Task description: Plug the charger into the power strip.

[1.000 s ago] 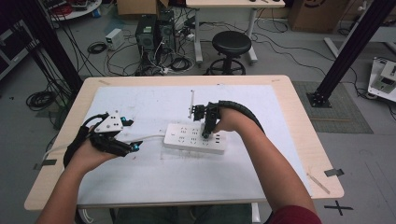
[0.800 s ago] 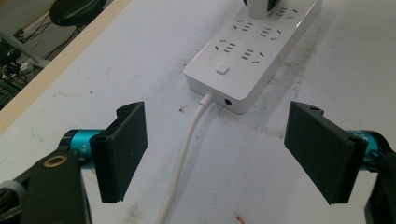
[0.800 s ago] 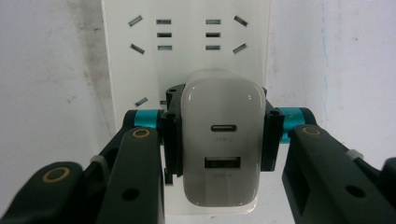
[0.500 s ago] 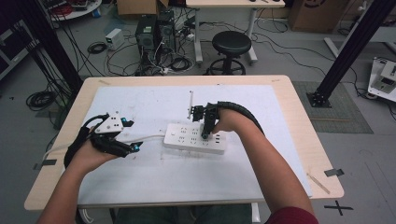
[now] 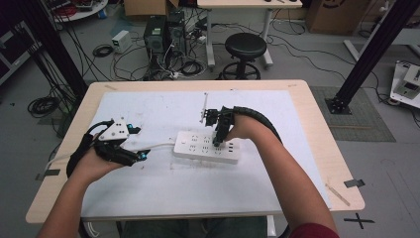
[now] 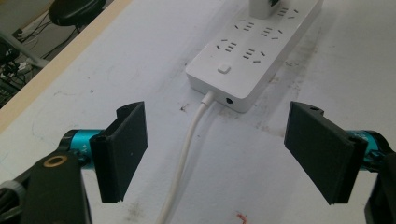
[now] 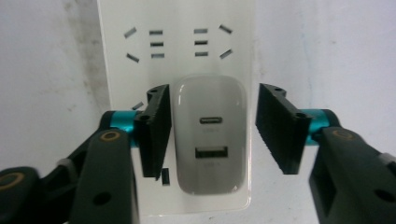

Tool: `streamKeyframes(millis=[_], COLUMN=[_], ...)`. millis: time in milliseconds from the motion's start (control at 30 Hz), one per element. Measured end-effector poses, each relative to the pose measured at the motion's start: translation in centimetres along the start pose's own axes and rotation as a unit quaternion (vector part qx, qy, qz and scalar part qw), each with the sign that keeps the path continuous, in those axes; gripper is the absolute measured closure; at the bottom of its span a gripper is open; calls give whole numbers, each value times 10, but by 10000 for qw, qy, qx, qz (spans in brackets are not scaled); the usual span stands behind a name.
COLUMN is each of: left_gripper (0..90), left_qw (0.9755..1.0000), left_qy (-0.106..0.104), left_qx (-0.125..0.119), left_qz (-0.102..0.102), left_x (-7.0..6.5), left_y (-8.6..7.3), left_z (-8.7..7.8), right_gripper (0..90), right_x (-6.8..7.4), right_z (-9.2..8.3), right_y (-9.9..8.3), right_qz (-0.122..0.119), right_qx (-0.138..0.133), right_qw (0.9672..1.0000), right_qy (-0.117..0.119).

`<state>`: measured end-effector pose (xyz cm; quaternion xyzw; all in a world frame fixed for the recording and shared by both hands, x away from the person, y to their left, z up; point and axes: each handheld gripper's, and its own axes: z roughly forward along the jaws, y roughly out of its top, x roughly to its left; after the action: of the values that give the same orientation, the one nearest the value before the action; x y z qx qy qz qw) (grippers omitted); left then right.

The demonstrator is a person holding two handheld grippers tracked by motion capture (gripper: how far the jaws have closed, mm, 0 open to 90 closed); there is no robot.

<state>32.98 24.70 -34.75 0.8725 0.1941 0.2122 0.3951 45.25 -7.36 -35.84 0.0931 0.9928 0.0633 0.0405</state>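
A white USB charger [image 7: 209, 140] sits plugged into the power strip [image 5: 206, 147] on the table's white mat, the right gripper [image 7: 212, 133] straddling it with jaws slightly apart; the left gripper [image 6: 229, 151] hovers wide open over the strip's cable [image 6: 187, 154]. Insertion appears done.

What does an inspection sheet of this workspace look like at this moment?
Surface: wooden table under a scuffed white mat.
Job's things: white power strip lying flat on the mat; white charger plugged into it, two ports facing up.
Clutter: tape scraps at the table edge.
Grippers: left gripper open, low over the mat; right gripper open, jaws either side of the charger, a gap on the right side.
Cables: strip's white cord running between the left gripper's jaws.
Surroundings: black stool, computer towers, floor cables.
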Motion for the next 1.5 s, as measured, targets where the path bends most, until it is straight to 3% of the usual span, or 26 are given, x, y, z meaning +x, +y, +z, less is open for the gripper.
streamKeyframes(millis=[67,167,200,233,333,367,400,500,533,633,700,767,800,833,867,900,933,967,1000,1033,1100,1133,1167,1200,1367,1500], left_gripper=[215,215,214,215,215,215,214,215,215,215,215,215,214,214,214,215,215,215,215,214,215,215,215,214,214,215], left_qw=[10000,10000,10000,10000,10000,10000,9999,9999,9999,9999,9996,9994,9994,9994,9994,9987,9987,9987,9986,9986,9984,9983,9983,9982,9982,9982], left_qy=[14,9,9,7,6,6,-11,-29,-30,-35,-19,-19,-19,-19,-19,-76,-104,-104,-117,-117,-149,-161,-161,-158,-120,-100], left_qx=[-24,-28,-28,-29,-30,-30,-51,-56,-77,-118,-200,-272,-272,-272,-272,-395,-400,-400,-419,-419,-447,-461,-461,-493,-512,-523], left_qz=[-3,6,6,50,61,61,88,91,117,120,177,224,224,224,224,305,311,311,317,317,303,311,311,314,297,281], left_x=[-1,-1,-1,-1,-1,-1,0,0,1,1,2,2,2,2,2,3,4,4,4,4,4,5,5,5,5,6], left_y=[1,2,2,3,4,4,5,5,6,7,9,10,10,10,10,12,12,12,11,11,11,12,12,12,11,11], left_z=[-1,-2,-2,-2,-2,-2,-2,-2,-2,-1,-2,-1,-1,-1,-1,0,1,1,2,2,3,3,3,3,4,4], right_gripper=[389,384,384,377,368,368,318,313,230,225,221,218,218,218,214,214,214,214,214,214,207,207,207,206,206,206], right_x=[1,4,4,6,6,7,10,14,17,20,26,31,31,33,33,41,43,43,45,45,51,52,52,58,63,64], right_z=[-7,-16,-16,-21,-22,-24,-30,-34,-36,-38,-40,-43,-43,-44,-44,-48,-49,-49,-50,-50,-51,-51,-51,-51,-47,-44], right_y=[-6,-17,-17,-30,-35,-40,-55,-63,-70,-74,-84,-90,-90,-94,-94,-108,-112,-112,-116,-116,-127,-129,-129,-136,-141,-144], right_qz=[76,236,236,388,432,495,707,829,997,1070,1154,1208,1208,1252,1252,1401,1421,1421,1447,1447,1548,1561,1561,1587,1554,1543], right_qx=[-184,-645,-645,-887,-995,-1139,-1533,-1737,-1863,-1942,-2329,-2446,-2446,-2535,-2535,-2921,-3026,-3026,-3134,-3134,-3461,-3561,-3561,-3742,-3907,-3944], right_qw=[9998,9976,9976,9953,9941,9922,9856,9813,9774,9751,9656,9621,9621,9592,9592,9461,9425,9425,9385,9385,9253,9212,9212,9135,9072,9058], right_qy=[18,83,83,44,42,32,69,94,-10,-52,-15,-53,-53,-20,-20,-41,-62,-62,-93,-93,-117,-149,-149,-148,-137,-125])
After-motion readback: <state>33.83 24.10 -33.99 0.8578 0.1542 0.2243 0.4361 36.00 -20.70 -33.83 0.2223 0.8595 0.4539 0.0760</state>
